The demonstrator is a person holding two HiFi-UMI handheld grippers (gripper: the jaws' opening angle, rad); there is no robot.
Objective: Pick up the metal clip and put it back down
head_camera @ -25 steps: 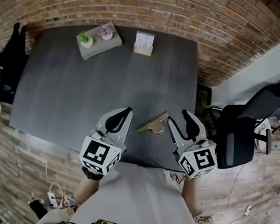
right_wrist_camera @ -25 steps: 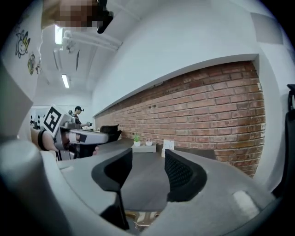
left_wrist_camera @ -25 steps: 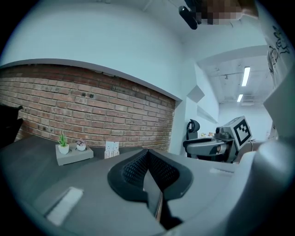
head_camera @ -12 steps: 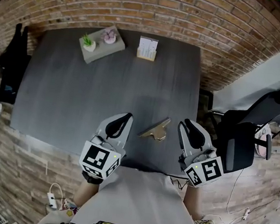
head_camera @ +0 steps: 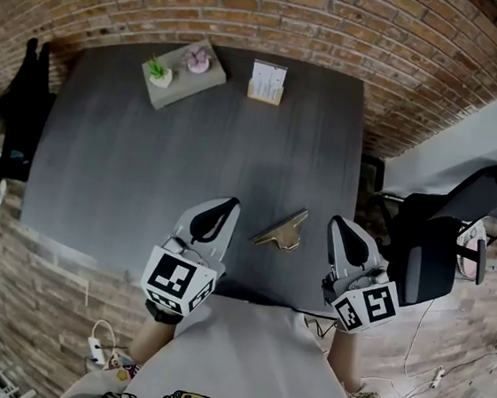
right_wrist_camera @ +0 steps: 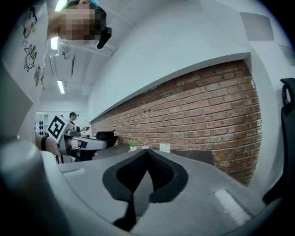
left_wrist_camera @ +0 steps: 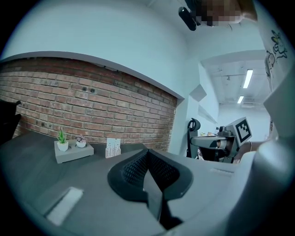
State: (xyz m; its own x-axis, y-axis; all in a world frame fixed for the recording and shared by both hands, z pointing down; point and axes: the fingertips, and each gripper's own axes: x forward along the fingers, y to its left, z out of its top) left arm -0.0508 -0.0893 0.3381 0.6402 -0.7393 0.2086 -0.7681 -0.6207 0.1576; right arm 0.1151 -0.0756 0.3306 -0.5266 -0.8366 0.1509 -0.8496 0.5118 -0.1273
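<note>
Between the two grippers, close to the near edge of the dark table point(head_camera: 146, 155), the metal clip point(head_camera: 280, 233) lies flat on the bare surface, touching neither tool. Its long axis runs on a diagonal, from a near end that points toward the left gripper point(head_camera: 213, 219) to a far end that points up and toward the right gripper point(head_camera: 348, 242). Both grippers hover at about the clip's depth on the table, one on each side, so the clip sits inward of each: to the right of the left one, to the left of the right one. The gaps look about even, with the clip's near end perhaps slightly closer to the left gripper. Each gripper view shows its jaws pressed together with nothing between them, aimed out over the table toward the brick wall, with the clip out of frame. Either tool would probably have to open, turn inward and come down across the clip's narrow width.
</note>
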